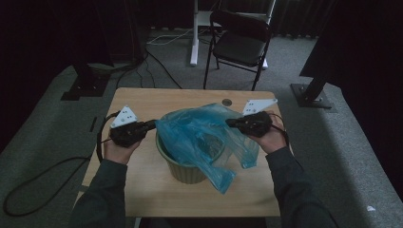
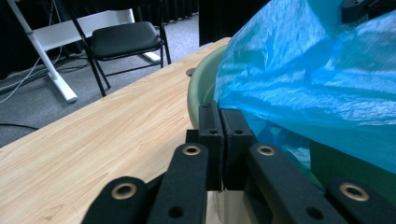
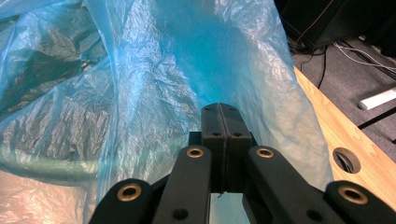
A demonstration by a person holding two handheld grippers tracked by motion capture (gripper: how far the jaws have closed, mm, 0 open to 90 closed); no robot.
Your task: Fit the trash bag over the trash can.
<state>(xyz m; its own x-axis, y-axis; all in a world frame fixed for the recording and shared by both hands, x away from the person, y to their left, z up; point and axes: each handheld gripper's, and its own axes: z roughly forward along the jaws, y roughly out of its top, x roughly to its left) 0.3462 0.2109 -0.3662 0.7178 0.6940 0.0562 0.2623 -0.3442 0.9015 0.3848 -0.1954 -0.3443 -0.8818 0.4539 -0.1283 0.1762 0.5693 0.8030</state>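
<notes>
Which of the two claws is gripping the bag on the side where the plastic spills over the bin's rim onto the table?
The right claw: below it the blue bag drapes over the green bin onto the table. The left claw pinches the bag at the opposite rim.

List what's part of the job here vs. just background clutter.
In the job:
- blue plastic bag, draped over the bin
- green bin
- left tool, shut on the bag's edge
- right tool, shut on the bag's far edge

Lying about:
- folding chair
- floor cables
- white stand leg
- table's grommet hole
</notes>
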